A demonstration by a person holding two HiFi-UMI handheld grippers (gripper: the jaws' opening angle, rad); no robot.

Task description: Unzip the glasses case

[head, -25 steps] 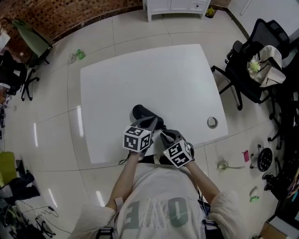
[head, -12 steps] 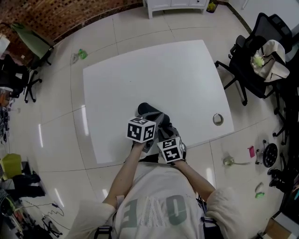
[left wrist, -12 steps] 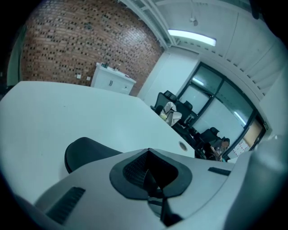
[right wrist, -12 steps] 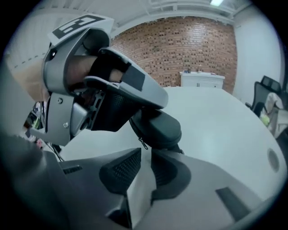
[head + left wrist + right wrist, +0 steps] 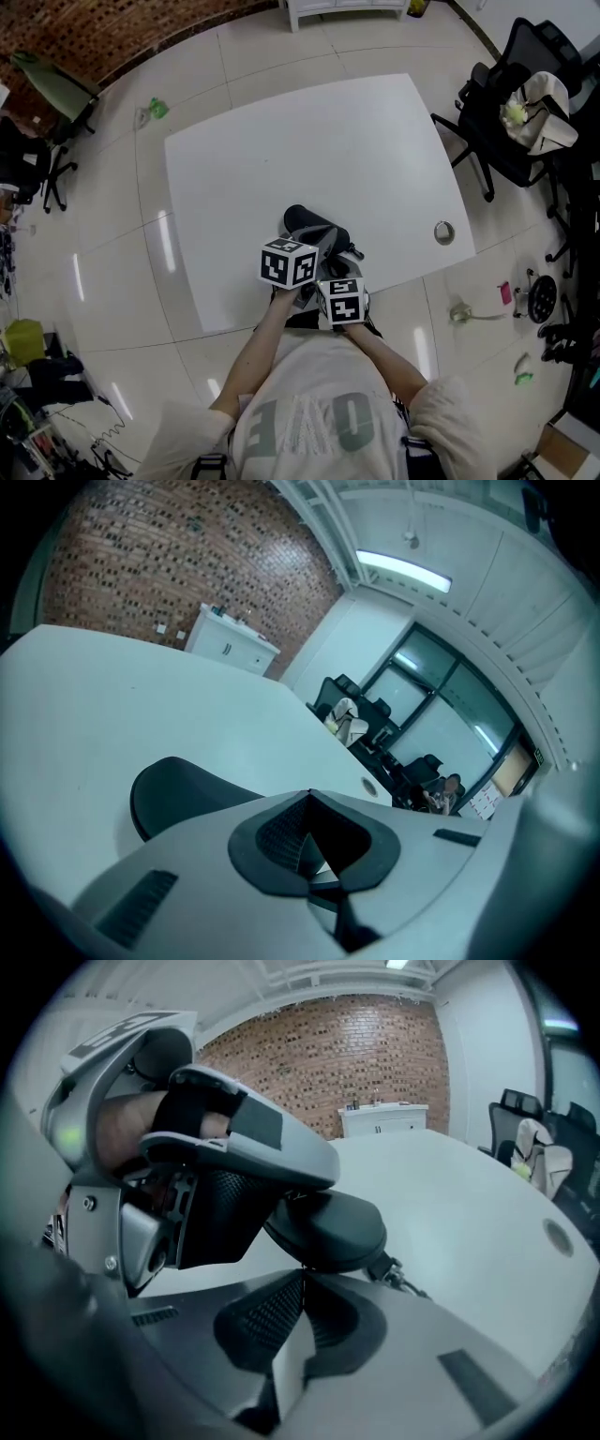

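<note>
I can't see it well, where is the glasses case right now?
In the head view the black glasses case lies on the white table near the edge closest to the person, just beyond the left gripper and the right gripper.

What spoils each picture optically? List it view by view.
Head view: lamp glare streaks the glossy floor tiles; the white table bulges. Left gripper view: blown-out ceiling light strip, dark corners. Right gripper view: fisheye bends the brick wall; the black oval glasses case looks fairly sharp.
</note>
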